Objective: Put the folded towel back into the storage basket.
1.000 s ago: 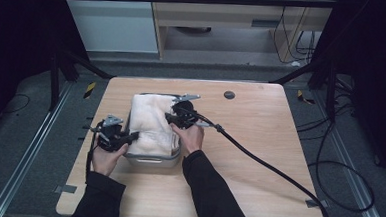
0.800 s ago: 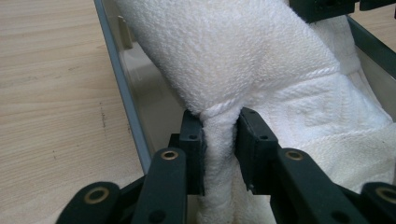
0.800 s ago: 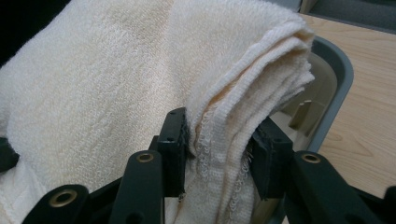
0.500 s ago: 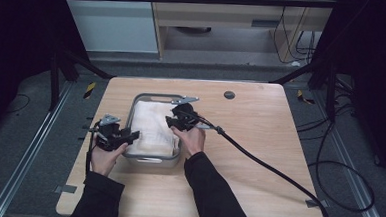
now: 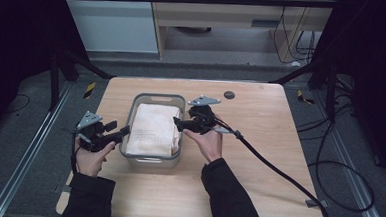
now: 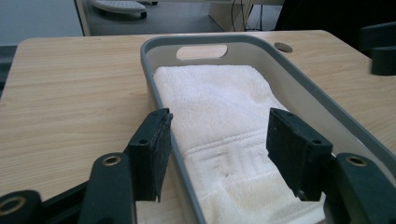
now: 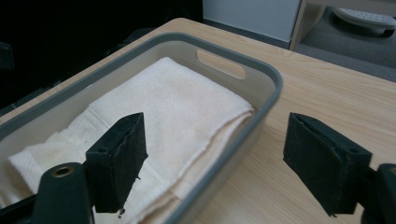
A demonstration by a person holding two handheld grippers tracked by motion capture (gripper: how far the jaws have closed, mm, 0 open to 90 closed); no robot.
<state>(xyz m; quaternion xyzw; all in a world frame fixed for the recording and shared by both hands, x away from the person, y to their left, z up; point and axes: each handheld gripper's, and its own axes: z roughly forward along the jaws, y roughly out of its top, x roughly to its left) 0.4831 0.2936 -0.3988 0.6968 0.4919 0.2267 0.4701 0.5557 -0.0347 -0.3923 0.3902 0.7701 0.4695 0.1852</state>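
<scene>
The folded towel (image 5: 152,129) is lying inside the grey bin (image 5: 150,161); the left gripper (image 5: 124,131) and right gripper (image 5: 176,122) are flanking it, jaws spread wide, each straddling a bin wall, likely poised for lifting.

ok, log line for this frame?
left claw: open, at bin's left wall | right claw: open, at right rim | towel: folded, in bin | table: wood
</scene>
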